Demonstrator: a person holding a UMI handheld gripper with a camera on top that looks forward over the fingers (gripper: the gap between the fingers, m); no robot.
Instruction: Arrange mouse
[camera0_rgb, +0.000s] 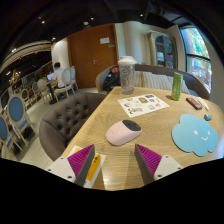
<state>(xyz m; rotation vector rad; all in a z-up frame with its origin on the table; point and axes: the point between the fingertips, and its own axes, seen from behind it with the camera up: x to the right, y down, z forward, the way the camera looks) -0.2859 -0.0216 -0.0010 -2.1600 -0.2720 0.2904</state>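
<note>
Fingers of the gripper (115, 160) stand apart, empty; centre them on the mouse (123, 132) just ahead, then close gently.

- The mouse (123, 132) lies on the table (150, 125) just ahead of my gripper (115, 160), between its spread fingers.
- A mat (195, 134) lies right of it.
- A sheet (142, 104) lies beyond it, a jar (127, 73) behind that.
- A chair (68, 117) stands left of the table.

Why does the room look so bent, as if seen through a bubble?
Gripper view: a wide-angle lens bows the wooden table edge and the window, which glares bright. The mouse just ahead of the open tool looks fairly sharp, while the chairs beyond are dimmer.
</note>
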